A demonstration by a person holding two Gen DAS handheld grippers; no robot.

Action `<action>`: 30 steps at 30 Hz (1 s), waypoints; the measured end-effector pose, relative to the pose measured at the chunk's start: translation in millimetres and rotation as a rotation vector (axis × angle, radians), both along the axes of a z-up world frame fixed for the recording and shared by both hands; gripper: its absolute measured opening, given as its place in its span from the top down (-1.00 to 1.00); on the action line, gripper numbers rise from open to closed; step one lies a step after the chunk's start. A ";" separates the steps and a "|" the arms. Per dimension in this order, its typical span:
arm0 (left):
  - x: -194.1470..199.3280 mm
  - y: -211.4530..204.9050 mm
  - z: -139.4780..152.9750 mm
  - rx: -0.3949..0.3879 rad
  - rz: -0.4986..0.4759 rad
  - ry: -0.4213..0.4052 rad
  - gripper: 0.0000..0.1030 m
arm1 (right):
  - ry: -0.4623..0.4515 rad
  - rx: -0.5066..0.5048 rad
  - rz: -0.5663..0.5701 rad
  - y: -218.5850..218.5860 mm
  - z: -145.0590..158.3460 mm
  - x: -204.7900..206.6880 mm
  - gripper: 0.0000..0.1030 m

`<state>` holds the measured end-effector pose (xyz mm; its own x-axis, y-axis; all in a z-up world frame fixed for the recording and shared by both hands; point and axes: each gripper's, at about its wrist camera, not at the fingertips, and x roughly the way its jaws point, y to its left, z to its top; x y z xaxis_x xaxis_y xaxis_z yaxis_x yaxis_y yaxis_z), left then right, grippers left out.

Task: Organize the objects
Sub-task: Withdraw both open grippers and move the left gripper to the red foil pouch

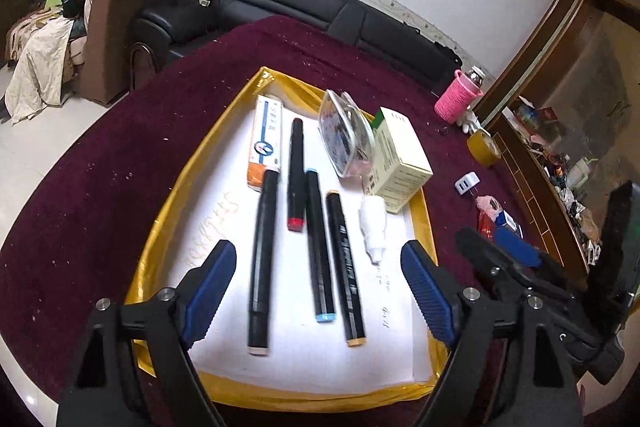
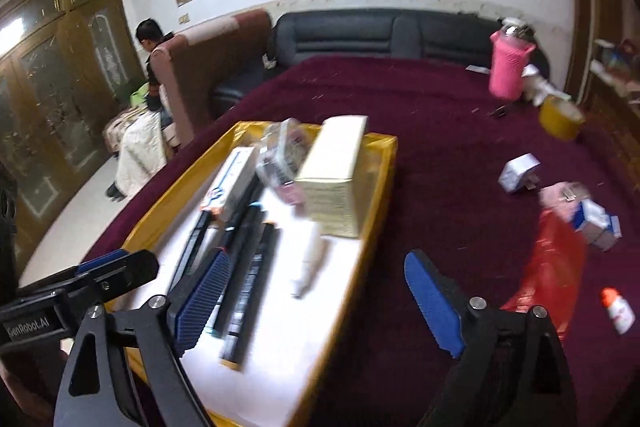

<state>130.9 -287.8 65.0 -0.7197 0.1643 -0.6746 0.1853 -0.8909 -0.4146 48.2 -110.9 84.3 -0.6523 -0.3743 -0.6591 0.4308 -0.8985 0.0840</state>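
- Far left of the left wrist view, the maroon table [image 1: 100, 187] lies bare, so the tidying is gathered in the tray [image 1: 168, 227] at centre frame.
- Left half of the tray: an orange-and-white box [image 1: 267, 143] lies lengthwise, and four markers [image 1: 316, 247] sit side by side, roughly parallel. That looks like deliberate sorting by kind.
- Your left gripper [image 1: 318, 287] hangs above the markers at bottom centre, jaws spread wide, nothing between the pads.
- Right half of the tray: a clear pouch [image 1: 344, 135], a cream carton [image 1: 400, 159] and a small white bottle [image 1: 374, 227] are clustered together.
- Your right gripper [image 2: 316, 299] straddles the tray's right rim in its own view, jaws wide and empty.
- Right of the tray, loose strays wait on the table: a white plug [image 2: 518, 173], a red bag [image 2: 548, 259], a small bottle [image 2: 618, 309]. Probably your next picks.
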 end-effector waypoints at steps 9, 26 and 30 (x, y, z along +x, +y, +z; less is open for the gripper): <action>-7.6 52.1 15.6 -0.066 -0.093 0.005 -0.62 | 0.042 0.006 -0.094 54.3 0.0 0.0 -0.88; -34.0 138.8 12.8 -0.121 -0.219 -0.060 -0.62 | 0.049 0.011 -0.210 136.3 -7.4 -2.1 -0.92; -36.4 153.5 13.3 -0.142 -0.251 -0.060 -0.62 | 0.044 0.018 -0.237 150.2 -8.4 -5.3 -0.93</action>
<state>94.6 -134.2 78.3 -0.6268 0.2329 -0.7435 -0.0275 -0.9603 -0.2776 43.0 39.3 75.9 -0.7487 -0.1958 -0.6333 0.2105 -0.9762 0.0528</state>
